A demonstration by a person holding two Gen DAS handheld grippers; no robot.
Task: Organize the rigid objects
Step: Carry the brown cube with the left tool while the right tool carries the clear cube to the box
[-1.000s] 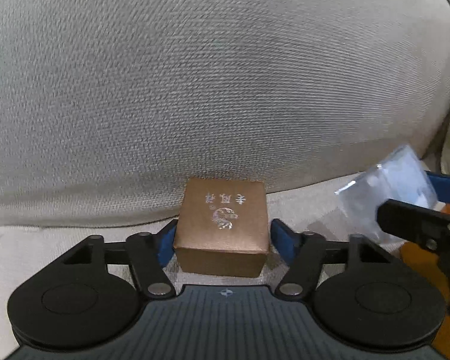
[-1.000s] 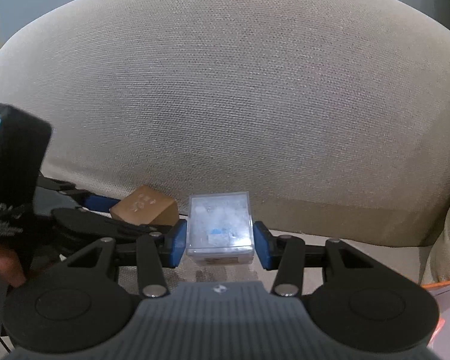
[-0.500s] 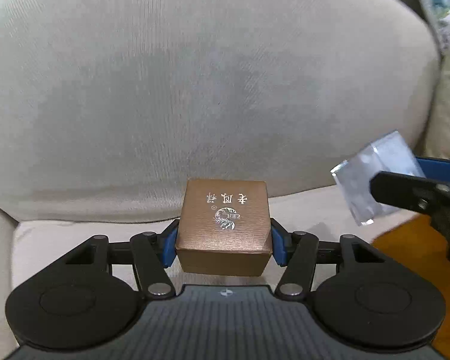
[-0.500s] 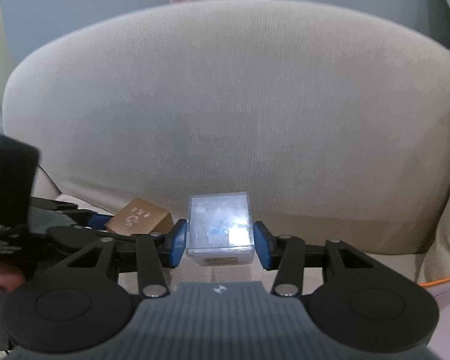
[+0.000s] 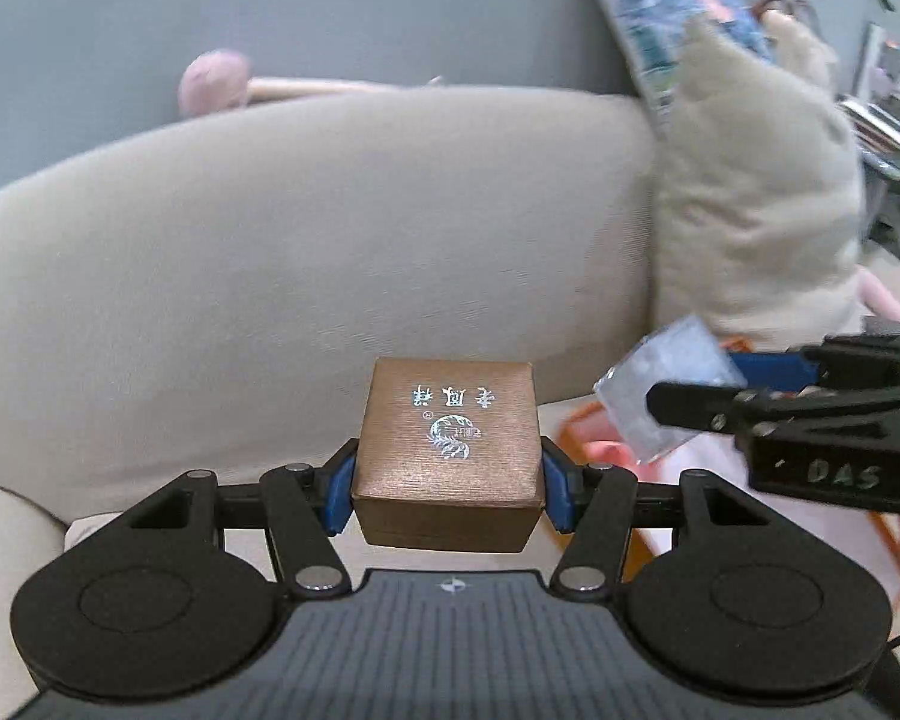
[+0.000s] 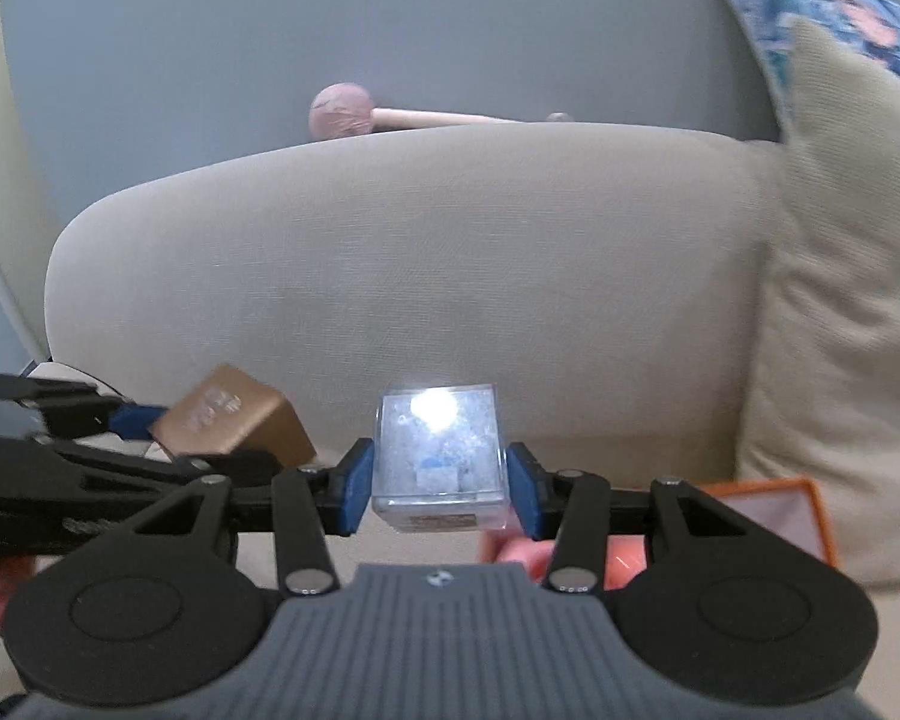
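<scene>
A brown cardboard box (image 5: 447, 450) with silver print hangs above the sofa seat, and my left gripper (image 5: 447, 489) is shut on its two sides. In the right wrist view the same brown box (image 6: 228, 417) shows at the left, held by the other gripper. A clear plastic box (image 6: 438, 450) with white contents sits between the blue pads of my right gripper (image 6: 440, 486), which is shut on it. The left wrist view shows that clear box (image 5: 666, 396) at the right, lifted beside the brown one.
A beige sofa backrest (image 5: 306, 252) fills the view behind both boxes. A beige cushion (image 5: 756, 204) and a blue patterned pillow (image 5: 660, 6) stand at the right. An orange-edged tray (image 6: 774, 510) lies on the seat at the lower right. A wooden mallet (image 6: 360, 114) rests on top of the backrest.
Both grippers have risen with their boxes, away from the seat. The top of the backrest, the wall, the mallet and the cushions have come into view.
</scene>
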